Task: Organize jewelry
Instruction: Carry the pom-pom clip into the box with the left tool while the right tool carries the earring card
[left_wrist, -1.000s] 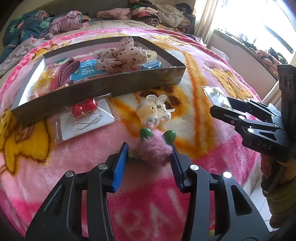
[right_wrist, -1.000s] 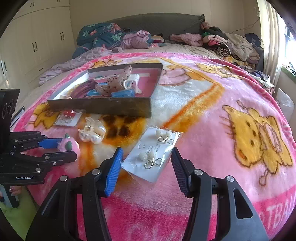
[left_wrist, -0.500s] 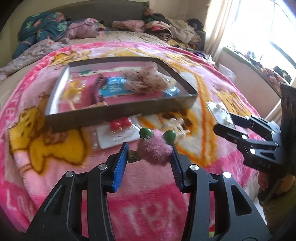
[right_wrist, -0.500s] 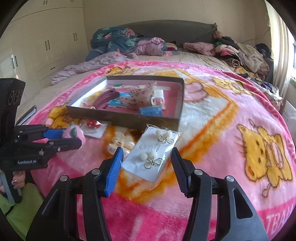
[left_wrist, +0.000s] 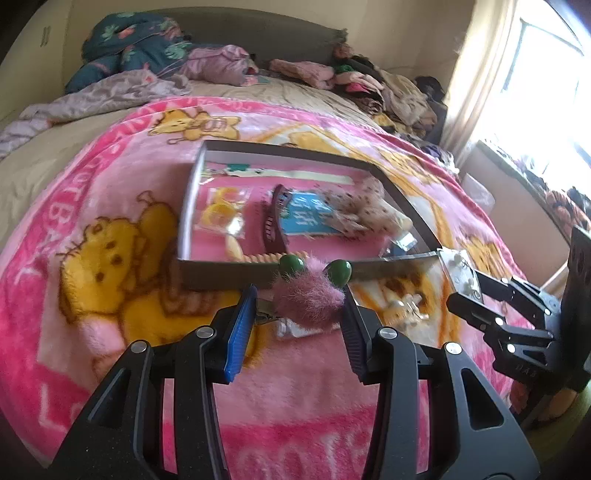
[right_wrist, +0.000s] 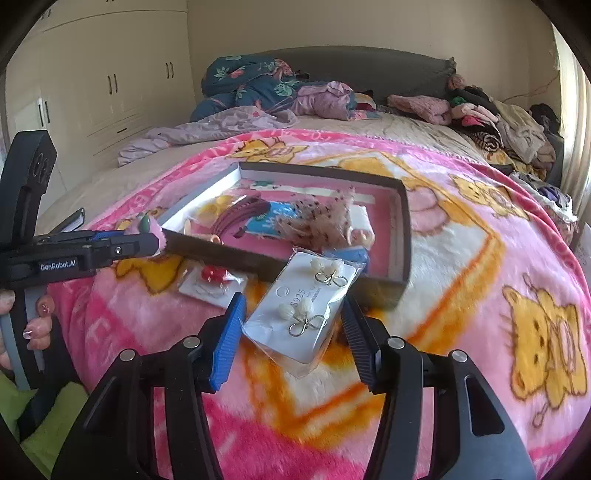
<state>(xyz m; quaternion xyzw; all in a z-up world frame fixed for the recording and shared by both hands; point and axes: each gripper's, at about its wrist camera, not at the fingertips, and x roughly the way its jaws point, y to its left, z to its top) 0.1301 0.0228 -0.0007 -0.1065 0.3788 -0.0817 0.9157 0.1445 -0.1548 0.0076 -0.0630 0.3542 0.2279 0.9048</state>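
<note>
My left gripper (left_wrist: 299, 306) is shut on a pink furry hair clip (left_wrist: 308, 295) with two green beads, held above the blanket just before the near wall of the grey box (left_wrist: 229, 271). It also shows in the right wrist view (right_wrist: 147, 230). My right gripper (right_wrist: 293, 317) is shut on a white earring card (right_wrist: 303, 306) in a clear sleeve, lifted near the box's front right corner (right_wrist: 399, 284). The card also shows in the left wrist view (left_wrist: 460, 275). The box holds a maroon claw clip (left_wrist: 273, 221), a blue packet (left_wrist: 306, 218), a spotted bow (left_wrist: 365, 210) and a yellow item (left_wrist: 221, 214).
A red earring card (right_wrist: 212, 280) and a white pearl clip (left_wrist: 400, 306) lie on the pink blanket (right_wrist: 480, 258) in front of the box. Clothes are piled at the far side of the bed (right_wrist: 480, 110). A wardrobe (right_wrist: 103, 92) stands on the left.
Both grippers have lifted their items off the blanket and moved toward the box. The box now sits closer and more from above in both views.
</note>
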